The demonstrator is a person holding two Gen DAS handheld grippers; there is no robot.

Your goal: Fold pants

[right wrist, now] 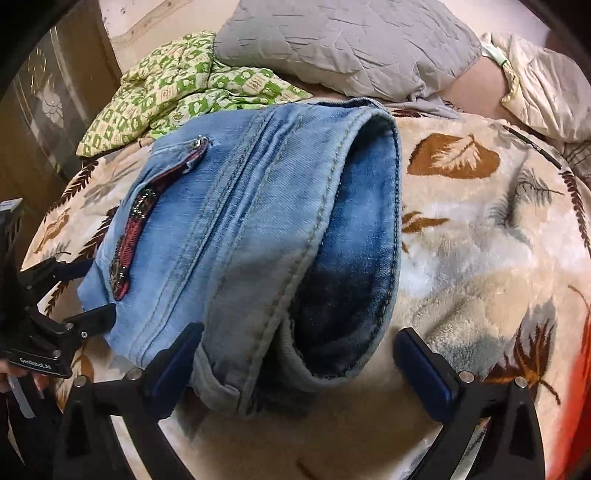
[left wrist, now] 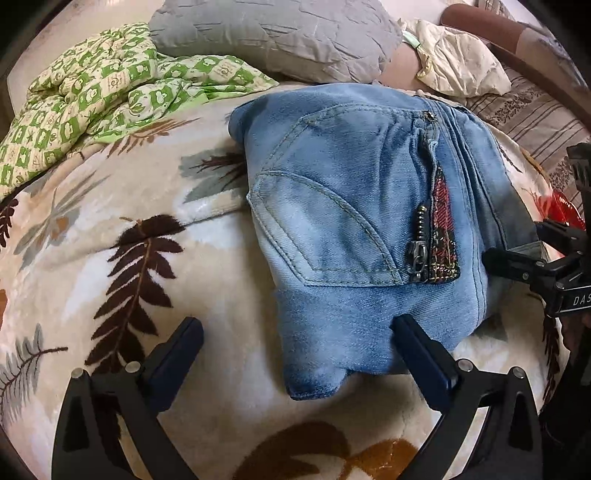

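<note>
Denim pants point(left wrist: 354, 229) lie folded on the blanket point(left wrist: 110, 221), lower layers hidden; both grippers' jaws wide, holding nothing.

Left gripper point(left wrist: 297, 338) tilted down, jaws spread wide, nothing pinched. Right gripper point(right wrist: 297, 343) likewise angled down, jaws wide apart, gripping nothing. Both side by side, close together, right's fingers point(left wrist: 517, 264) in left's view.

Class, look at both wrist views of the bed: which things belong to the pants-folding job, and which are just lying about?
Part of the job:
- folded jeans
- left claw, open
- right claw, open

Just lying about:
- green checked quilt
- grey pillow
- cream cloth
- leaf-print blanket, underneath the jeans
</note>
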